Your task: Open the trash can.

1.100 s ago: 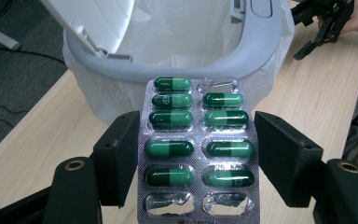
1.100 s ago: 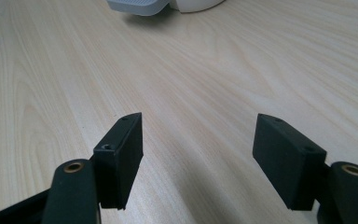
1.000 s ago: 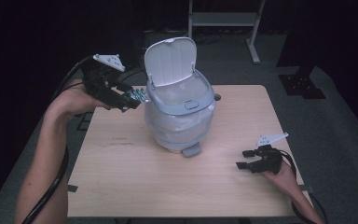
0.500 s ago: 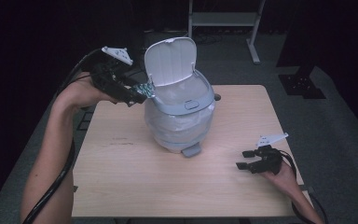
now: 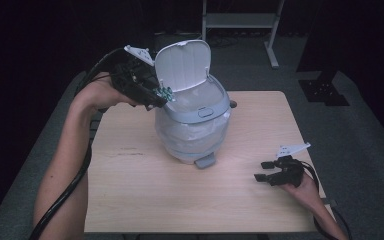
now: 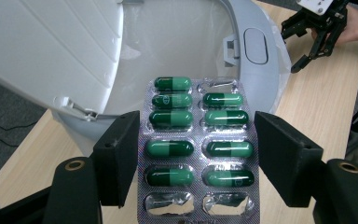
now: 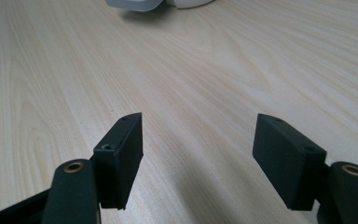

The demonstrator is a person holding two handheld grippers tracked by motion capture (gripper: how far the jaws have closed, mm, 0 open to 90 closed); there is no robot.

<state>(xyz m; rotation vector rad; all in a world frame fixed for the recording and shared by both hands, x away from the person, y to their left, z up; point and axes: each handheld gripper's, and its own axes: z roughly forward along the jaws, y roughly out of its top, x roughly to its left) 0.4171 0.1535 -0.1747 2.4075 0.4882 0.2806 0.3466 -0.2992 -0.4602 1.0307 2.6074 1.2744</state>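
A silver blister pack of green capsules point(image 6: 198, 140) sits between the two black jaws of my left gripper point(image 6: 198, 154), which is shut on its edges. In the high view that left gripper point(image 5: 157, 97) holds the blister pack point(image 5: 166, 93) at the left rim of a white pedal bin point(image 5: 195, 125), whose lid point(image 5: 182, 65) stands up open. The bin's lined inside point(image 6: 177, 42) lies just beyond the pack. My right gripper point(image 5: 266, 171) rests low at the table's right side, jaws open with nothing between them, and shows over bare wood point(image 7: 198, 154).
The wooden table point(image 5: 130, 185) has free room in front of the bin and to its left. The bin's foot pedal point(image 5: 205, 161) points toward the front edge. Grey floor and a metal stand point(image 5: 240, 20) lie beyond the table.
My left gripper has carried the blister pack to the right and slightly up, from beside the bin to its open rim. The right gripper has stayed put.
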